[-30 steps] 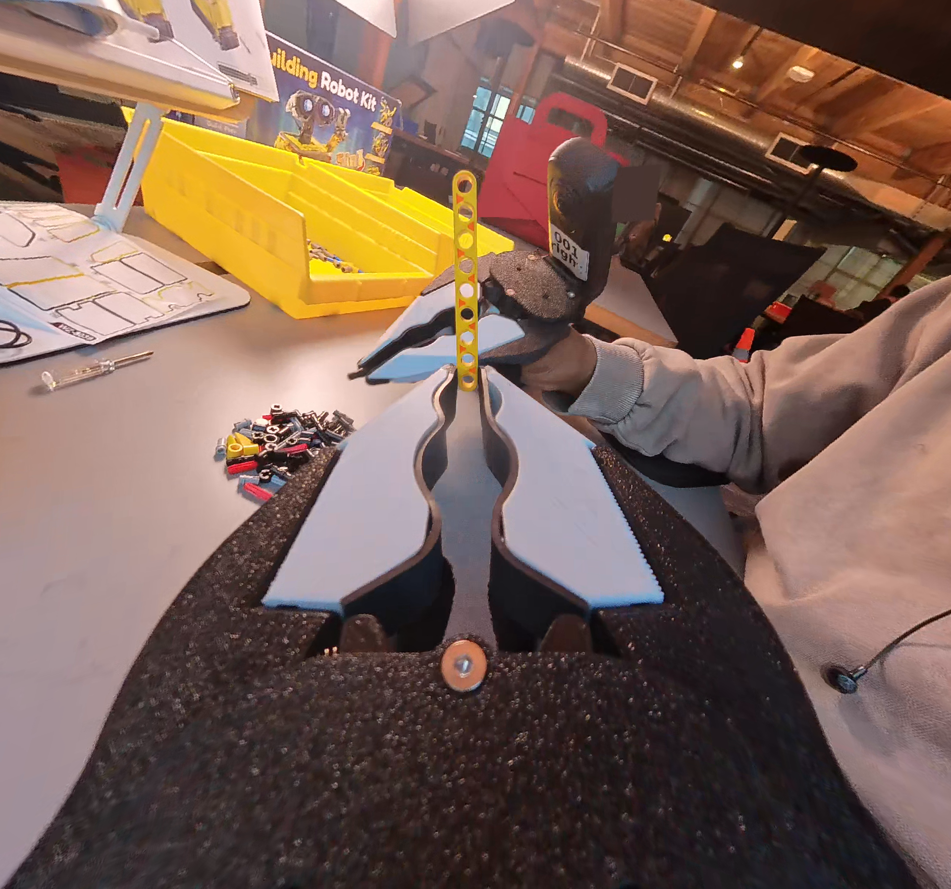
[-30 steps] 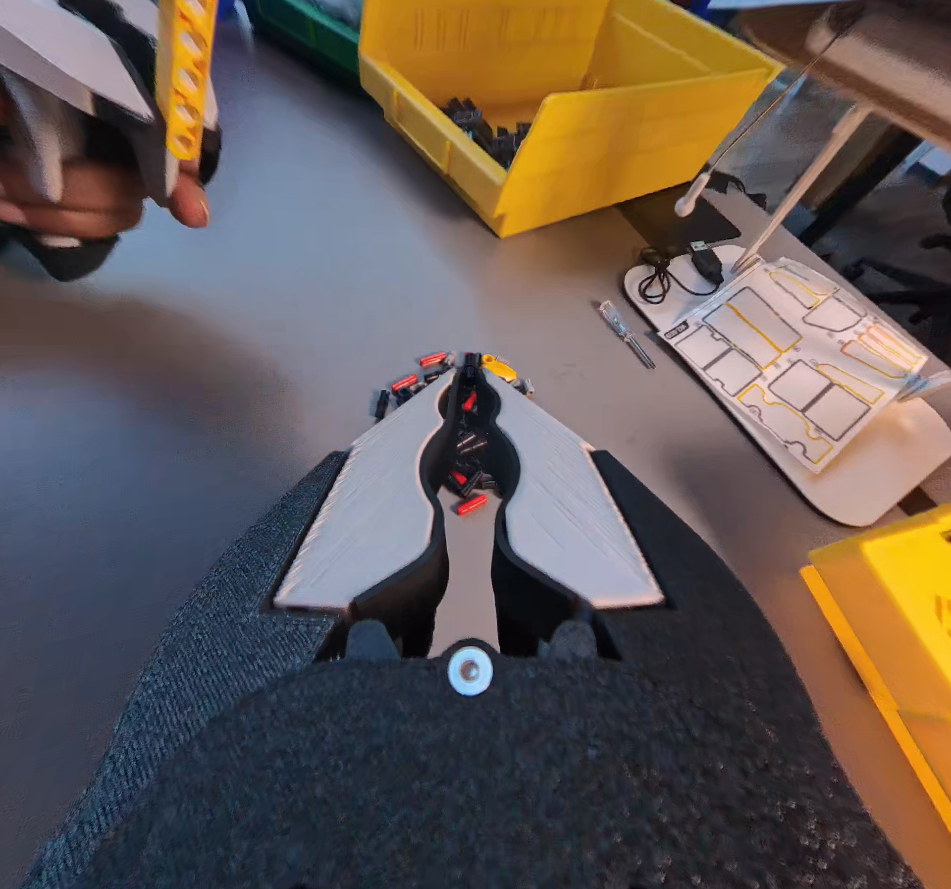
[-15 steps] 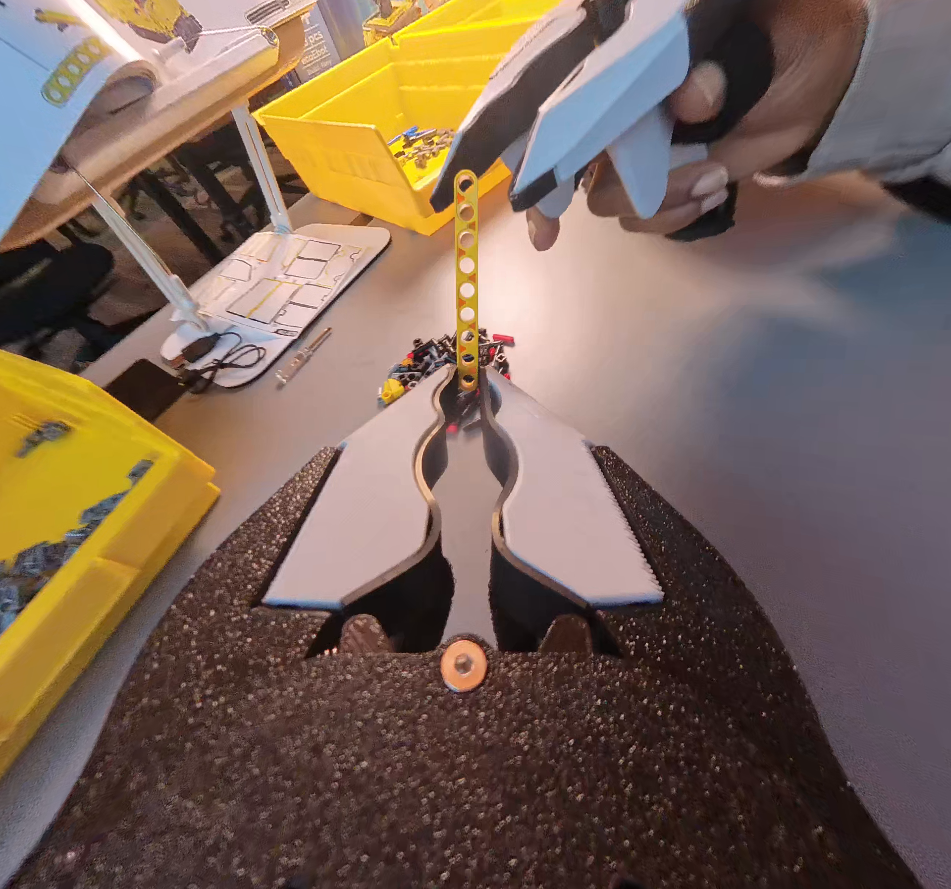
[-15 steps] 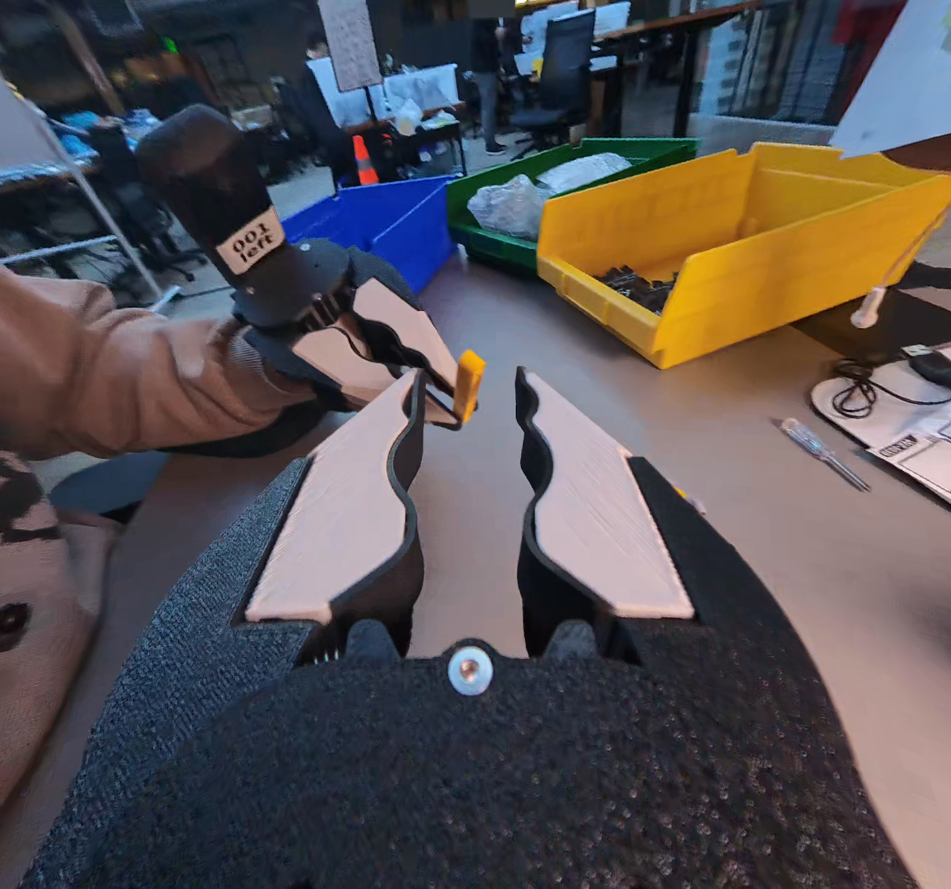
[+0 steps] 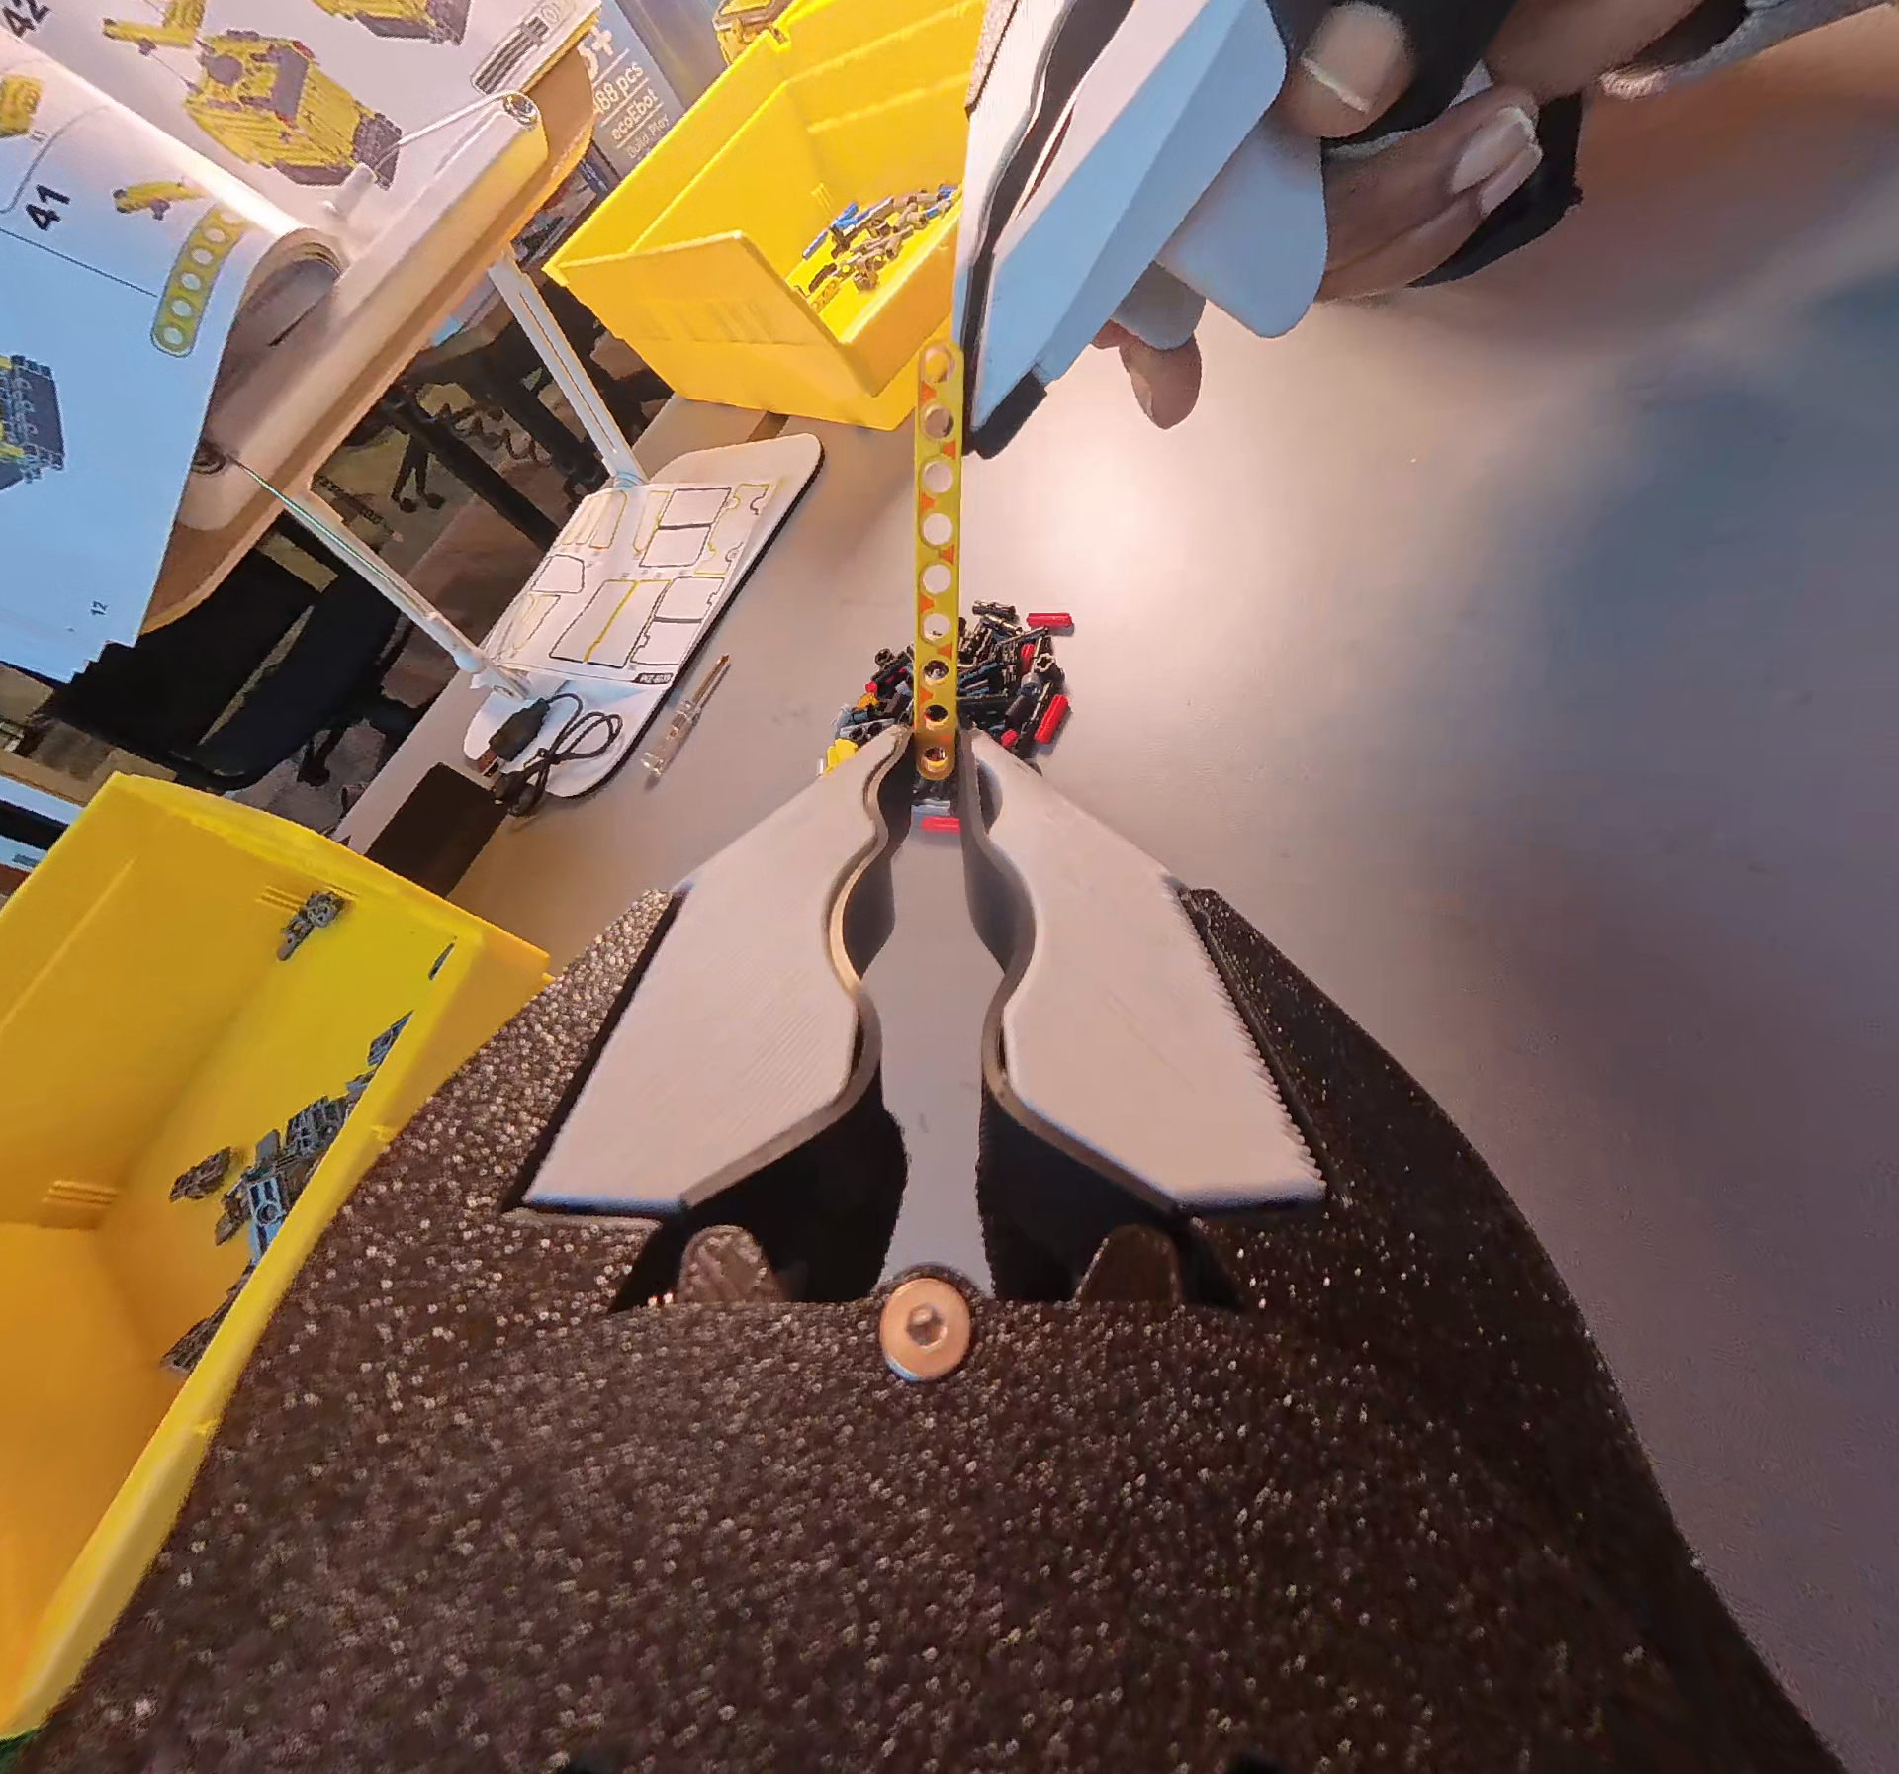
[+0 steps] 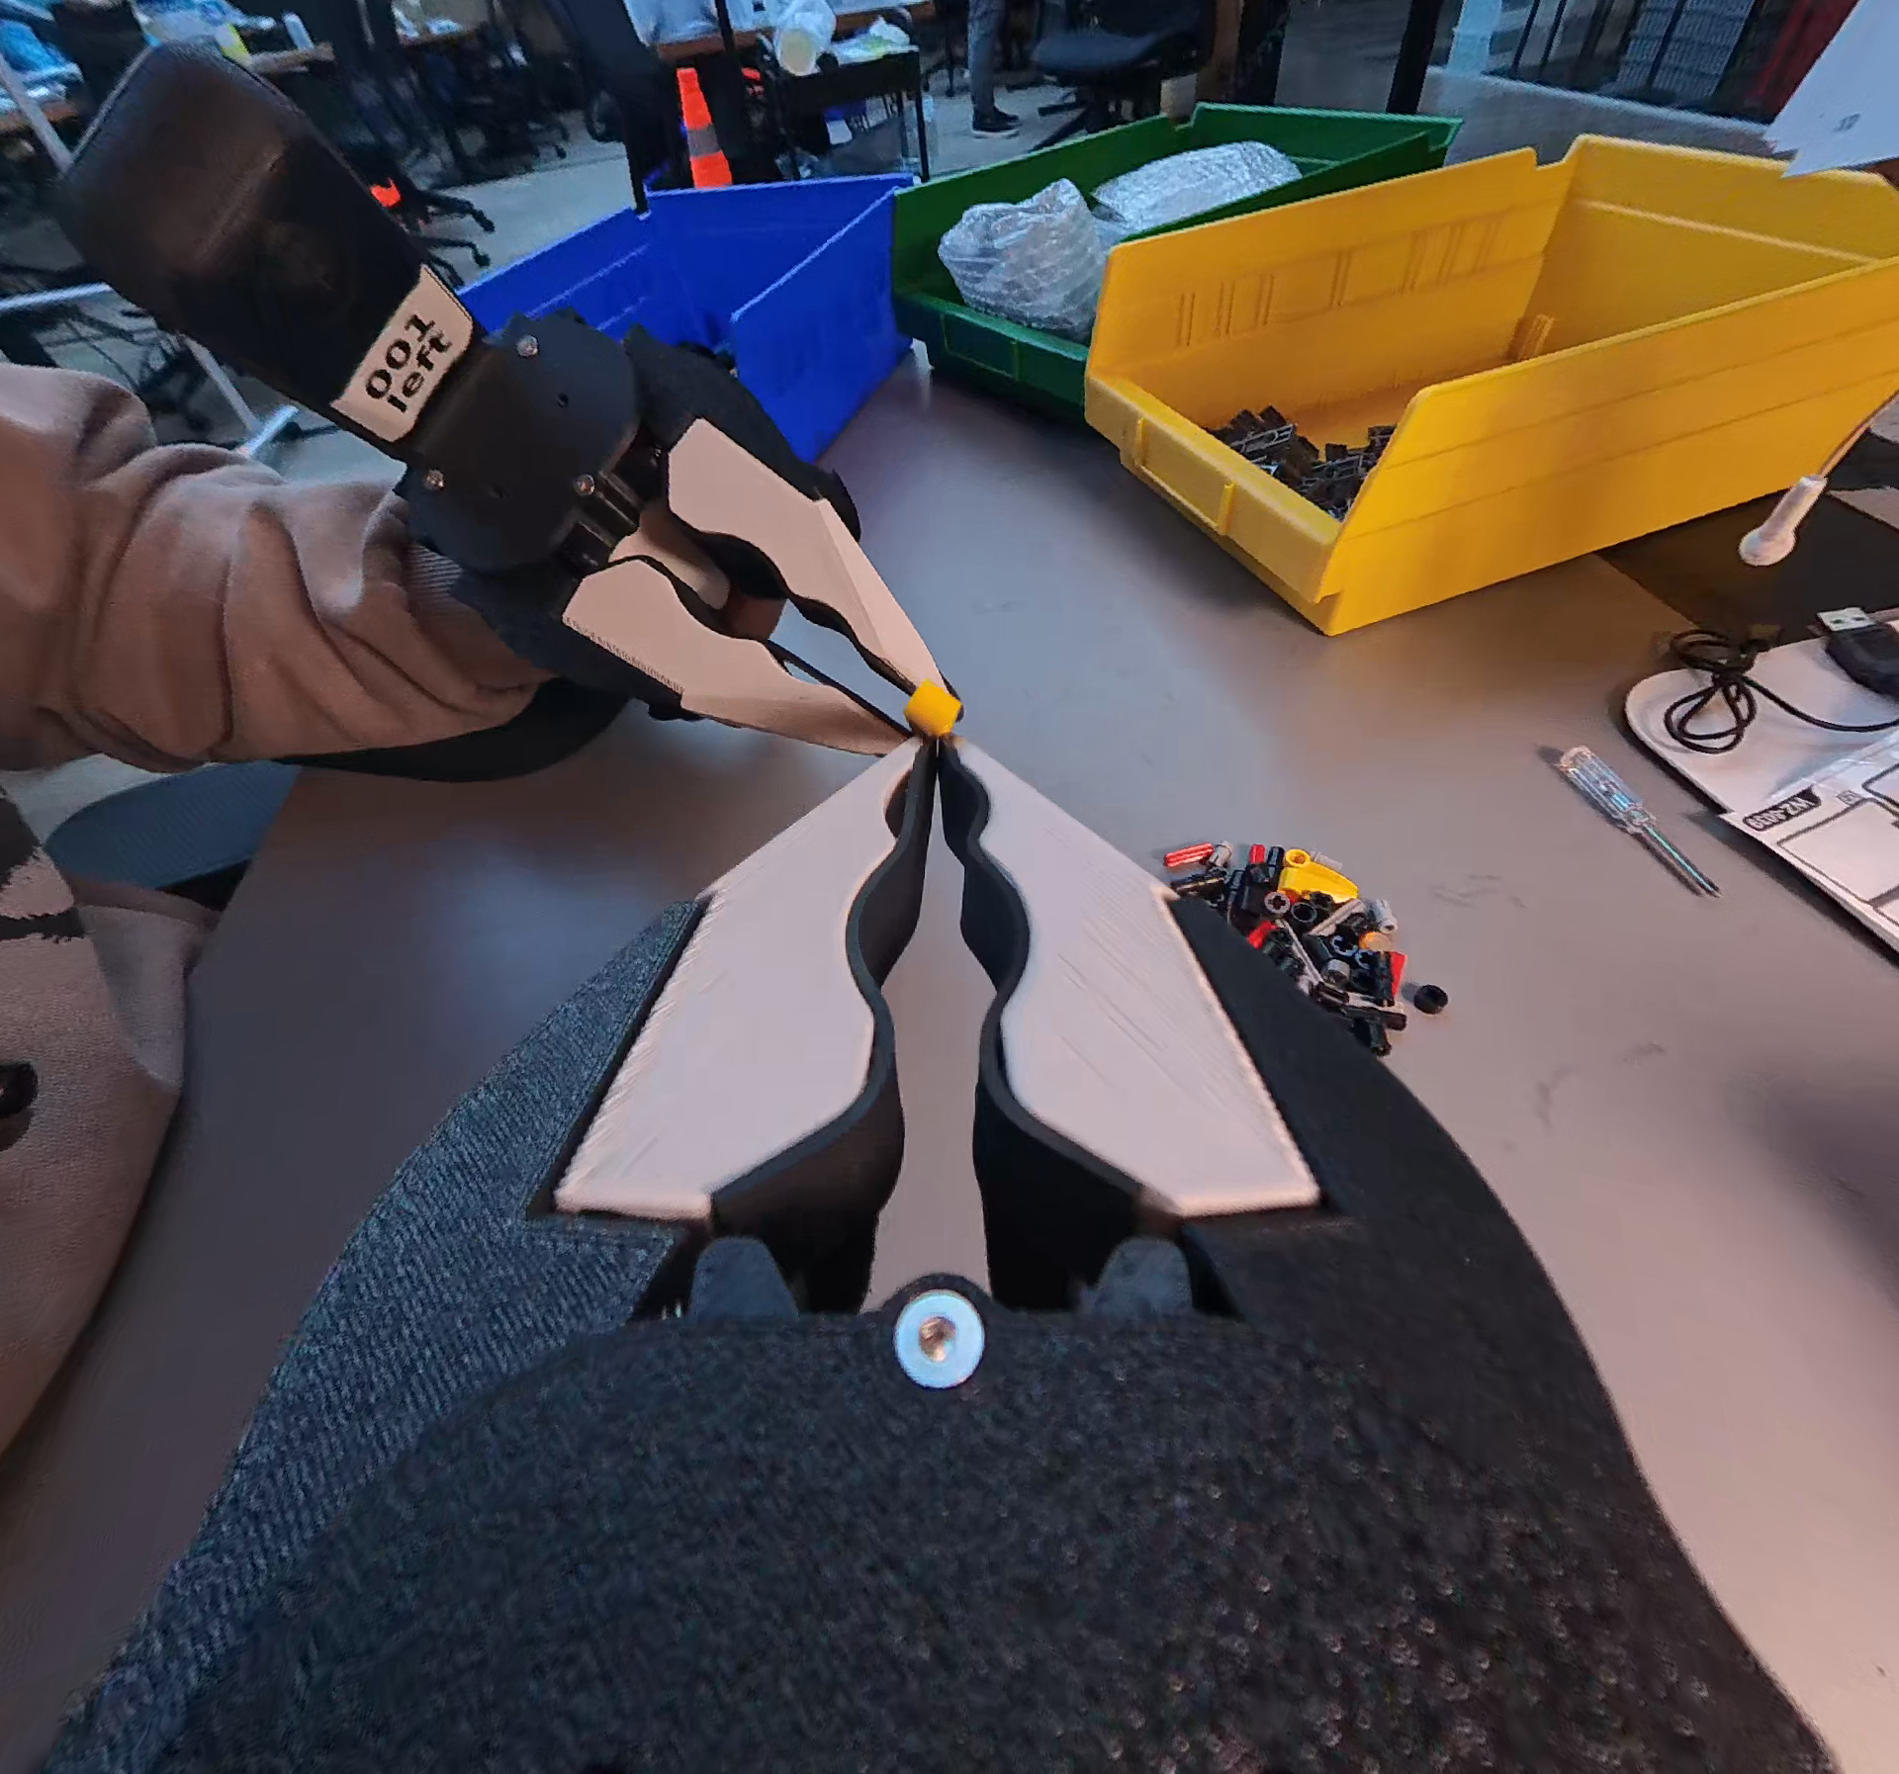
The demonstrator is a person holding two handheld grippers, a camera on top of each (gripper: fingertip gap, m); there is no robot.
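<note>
1. My left gripper (image 5: 937, 759) pinches the lower end of a yellow perforated beam (image 5: 939, 553), standing upright above the grey worktop (image 5: 1439, 697).
2. My right gripper (image 6: 935, 749), fingertips nearly together, meets the beam's far end; I cannot tell whether it grips.
3. Small loose parts (image 6: 1300, 923) lie beside it.
4. Yellow bins (image 6: 1521, 369) and a cluttered workshop lie beyond.

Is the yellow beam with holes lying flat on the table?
No, the yellow beam is pinched at one end by the left hand-held gripper above the table.
</note>
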